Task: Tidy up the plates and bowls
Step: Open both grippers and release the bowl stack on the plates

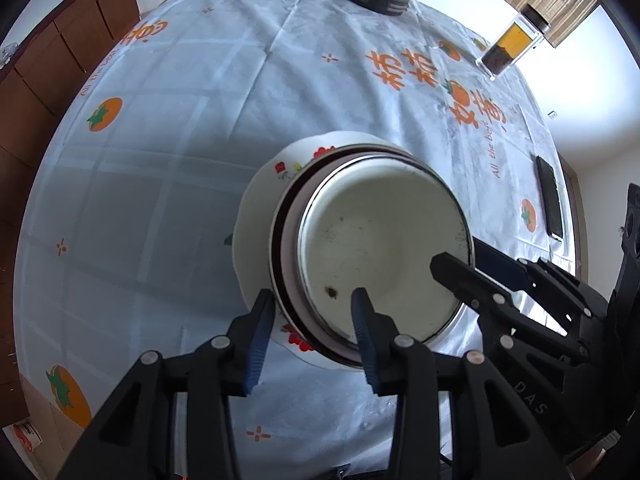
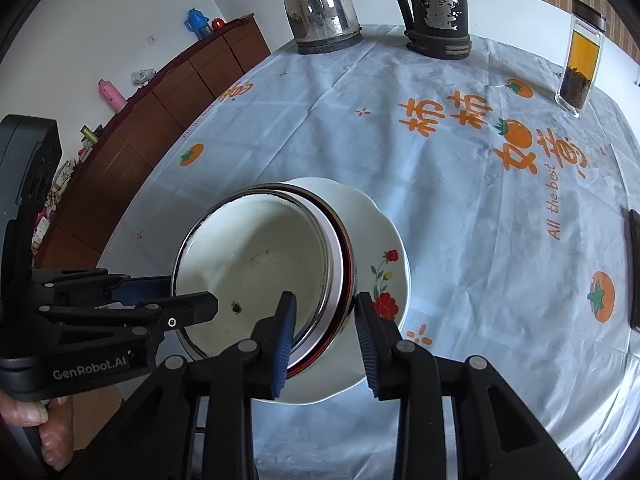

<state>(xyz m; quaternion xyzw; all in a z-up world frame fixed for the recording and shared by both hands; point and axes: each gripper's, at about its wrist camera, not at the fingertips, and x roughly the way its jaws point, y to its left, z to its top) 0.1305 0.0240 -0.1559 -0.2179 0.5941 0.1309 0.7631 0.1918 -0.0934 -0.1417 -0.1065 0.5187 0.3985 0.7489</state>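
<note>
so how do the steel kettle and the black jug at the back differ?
The steel kettle is squat, shiny, wide-bottomed; the black jug is tall, narrow, matte, its coating flaking off in pale patches. The kettle sits left of the jug. Both stand upright on dark bases at the table's far edge.

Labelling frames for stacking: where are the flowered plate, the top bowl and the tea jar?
flowered plate [image 2: 384,280], right wrist view, rim by red flower.
top bowl [image 1: 380,232], left wrist view, inner floor.
tea jar [image 2: 580,72], right wrist view, glass side.

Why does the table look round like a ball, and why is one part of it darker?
Left wrist view: the fisheye lens bends the tablecloth into a dome, and a grey shadow darkens the cloth left of the plate. Right wrist view: same bulge, the kettle leans, window light glares top right; edges go black in both.
</note>
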